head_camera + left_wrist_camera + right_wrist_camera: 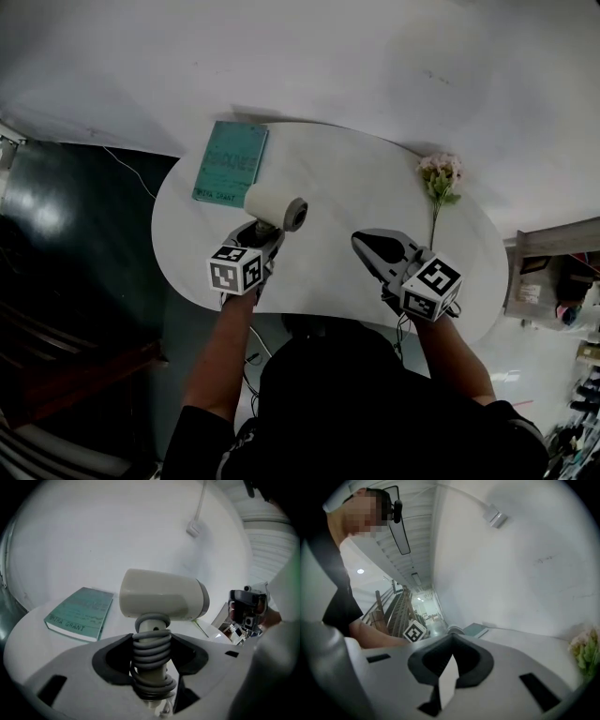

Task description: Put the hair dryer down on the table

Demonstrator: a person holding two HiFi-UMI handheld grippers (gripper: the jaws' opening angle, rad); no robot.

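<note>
Left gripper [265, 232] clamps the hair dryer [273, 206] by its cord-wrapped handle over the tabletop [337, 183]; right gripper [373, 246] closed, holding nothing.

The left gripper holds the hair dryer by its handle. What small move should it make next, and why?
Probably lower the left gripper until the hair dryer rests on the bare table beside the teal book. Its jaws are shut on the cord-wrapped handle, and the dryer appears held upright over the table, not yet set down.
</note>
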